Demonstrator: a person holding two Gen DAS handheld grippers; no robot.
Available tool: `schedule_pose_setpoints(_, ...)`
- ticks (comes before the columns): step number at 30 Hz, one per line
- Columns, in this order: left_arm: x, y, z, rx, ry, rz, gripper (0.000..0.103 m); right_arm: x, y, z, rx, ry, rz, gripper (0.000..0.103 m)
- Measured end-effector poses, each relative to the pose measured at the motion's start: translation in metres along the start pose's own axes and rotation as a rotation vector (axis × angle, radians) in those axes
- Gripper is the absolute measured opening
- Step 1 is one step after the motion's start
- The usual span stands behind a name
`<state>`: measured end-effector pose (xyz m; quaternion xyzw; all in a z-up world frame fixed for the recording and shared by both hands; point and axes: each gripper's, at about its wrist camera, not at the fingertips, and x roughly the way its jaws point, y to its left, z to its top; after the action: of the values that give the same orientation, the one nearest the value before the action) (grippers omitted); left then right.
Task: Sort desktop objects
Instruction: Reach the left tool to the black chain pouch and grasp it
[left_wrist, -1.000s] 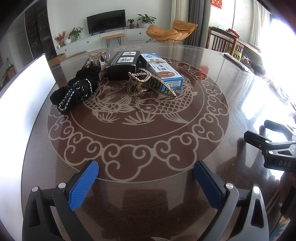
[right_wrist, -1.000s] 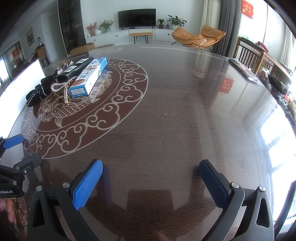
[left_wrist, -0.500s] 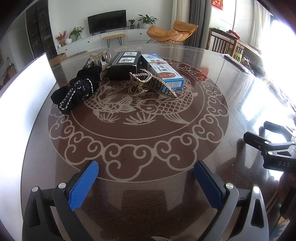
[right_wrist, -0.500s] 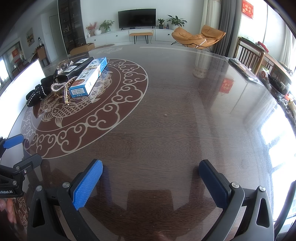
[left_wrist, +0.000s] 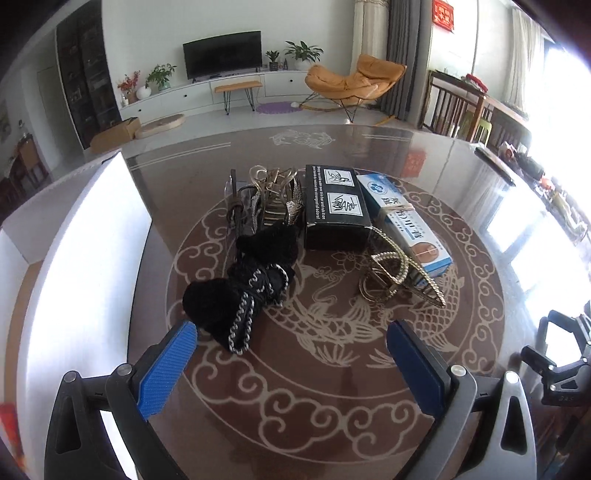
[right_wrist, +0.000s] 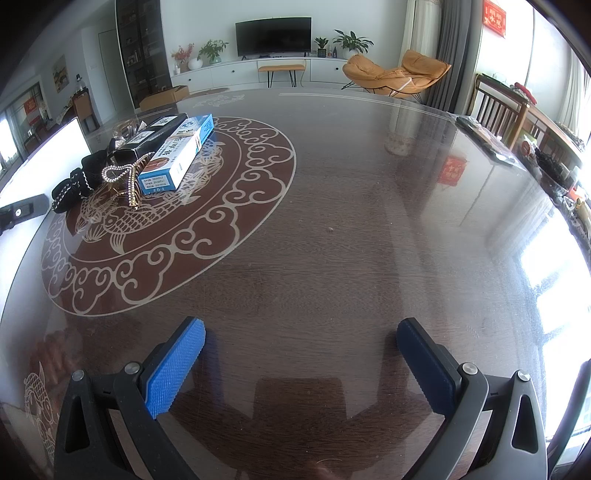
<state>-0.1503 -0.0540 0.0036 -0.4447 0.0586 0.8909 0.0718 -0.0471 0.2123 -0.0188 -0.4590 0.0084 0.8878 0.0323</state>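
- My left tool (left_wrist: 290, 343), jaws spread and empty, hovers just short of the black fabric bow with silver chain trim (left_wrist: 240, 295) on the dark patterned table (left_wrist: 332, 387); closing on it looks next.
- My right tool (right_wrist: 301, 350) hangs released over bare table, well apart from the pile.

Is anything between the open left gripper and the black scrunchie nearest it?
Nothing visible. The left gripper is open and the black scrunchie lies just ahead of its left finger on bare table. The other items sit behind or to the right of it.
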Motion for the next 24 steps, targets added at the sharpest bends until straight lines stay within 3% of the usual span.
schedule_pose_setpoints(3,0.025,0.003,0.024,0.062,0.051,0.025,0.103,0.000,0.000,0.000,0.000,0.000,0.000,0.103)
schedule_pose_setpoints(7,0.054,0.012,0.045,0.026,0.097,-0.001,0.103,0.000,0.000,0.000,0.000,0.000,0.000,0.103)
schedule_pose_setpoints(12,0.087,0.016,0.044,-0.013,0.185,-0.034,0.103,0.000,0.000,0.000,0.000,0.000,0.000,0.103)
schedule_pose_setpoints(14,0.083,0.013,0.044,-0.006,0.145,-0.045,0.103,0.000,0.000,0.000,0.000,0.000,0.000,0.103)
schedule_pose_setpoints(17,0.073,0.008,0.039,0.020,0.099,-0.035,0.069,0.000,0.000,0.000,0.000,0.000,0.000,0.103)
schedule_pose_setpoints(18,0.070,0.008,0.037,0.009,0.089,-0.046,0.050,0.000,0.000,0.000,0.000,0.000,0.000,0.103)
schedule_pose_setpoints(19,0.068,0.009,0.036,0.003,0.088,-0.037,0.038,0.000,0.000,0.000,0.000,0.000,0.000,0.103)
schedule_pose_setpoints(24,0.048,0.010,0.006,-0.065,0.074,0.023,0.038,0.000,0.000,0.000,0.000,0.000,0.000,0.103)
